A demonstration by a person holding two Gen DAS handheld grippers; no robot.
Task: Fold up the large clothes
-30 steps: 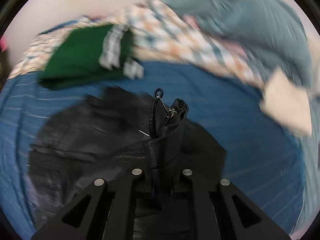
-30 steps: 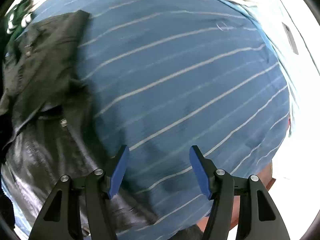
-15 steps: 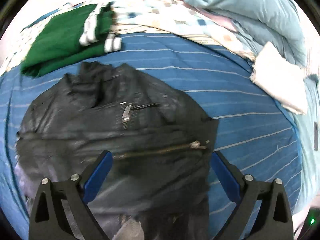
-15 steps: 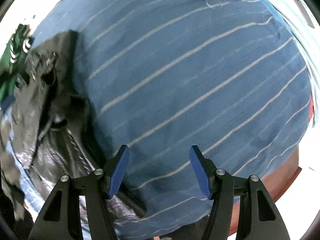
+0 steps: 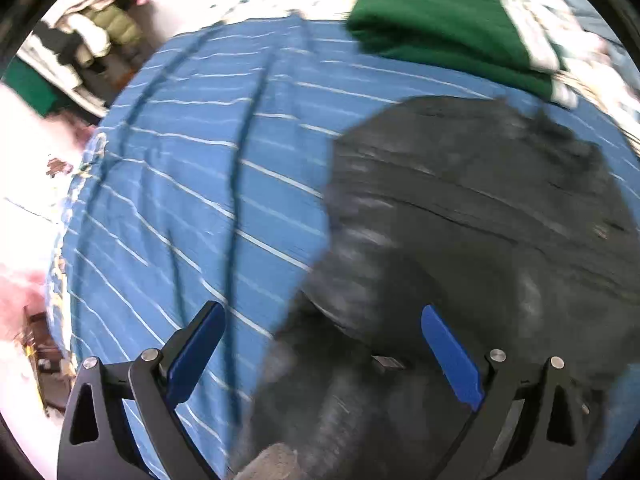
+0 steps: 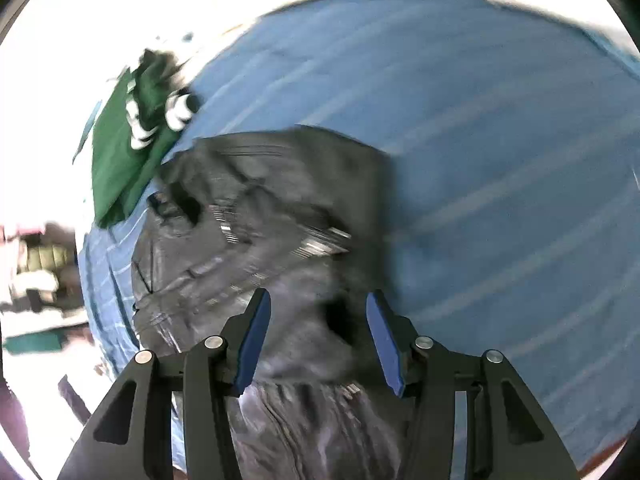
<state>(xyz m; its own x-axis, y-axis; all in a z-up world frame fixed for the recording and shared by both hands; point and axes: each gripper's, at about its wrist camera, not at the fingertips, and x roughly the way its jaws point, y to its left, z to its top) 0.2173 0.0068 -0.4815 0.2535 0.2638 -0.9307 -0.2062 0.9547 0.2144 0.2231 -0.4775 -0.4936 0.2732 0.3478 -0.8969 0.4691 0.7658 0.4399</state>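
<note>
A black leather jacket lies partly folded on a blue striped bed sheet. It also shows in the right wrist view, with zips facing up. My left gripper is open wide and empty, hovering over the jacket's left edge. My right gripper is open and empty, just above the jacket's near part. Both views are blurred by motion.
A folded green garment with white stripes lies beyond the jacket; it also shows in the right wrist view. The bed's left edge drops to the floor. A rack of clothes stands beyond the bed.
My left gripper let go of the jacket, opened wide and swung left toward the jacket's left edge. My right gripper moved left from bare sheet to over the jacket.
</note>
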